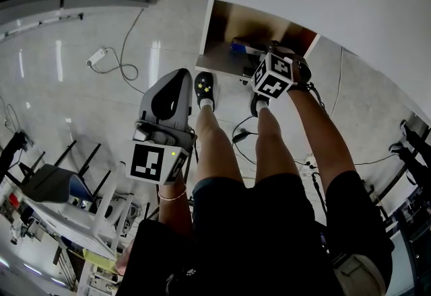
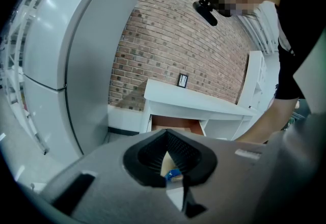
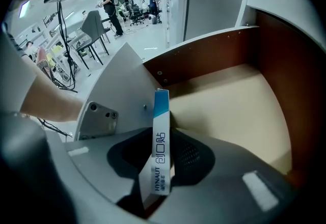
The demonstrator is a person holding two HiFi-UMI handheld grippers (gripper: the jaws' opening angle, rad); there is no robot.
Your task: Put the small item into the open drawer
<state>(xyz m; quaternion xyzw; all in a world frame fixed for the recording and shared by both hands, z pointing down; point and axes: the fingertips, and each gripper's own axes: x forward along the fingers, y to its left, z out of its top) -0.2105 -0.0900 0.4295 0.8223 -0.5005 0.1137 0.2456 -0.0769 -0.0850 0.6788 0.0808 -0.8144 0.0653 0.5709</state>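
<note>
The small white-and-blue box [image 3: 162, 167] stands upright, pinched between your right gripper's [image 3: 164, 136] jaws, over the open drawer's [image 3: 239, 101] bare pale floor. Your left gripper [image 2: 166, 135] points at the drawer from well apart, its jaws together at the tips, holding nothing.

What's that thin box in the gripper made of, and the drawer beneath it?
Thin box: probably printed cardboard; crisp folded edges, smooth white-and-blue print. Drawer: looks like laminated wood board; matte beige floor, reddish-brown walls with fastener dots.
</note>
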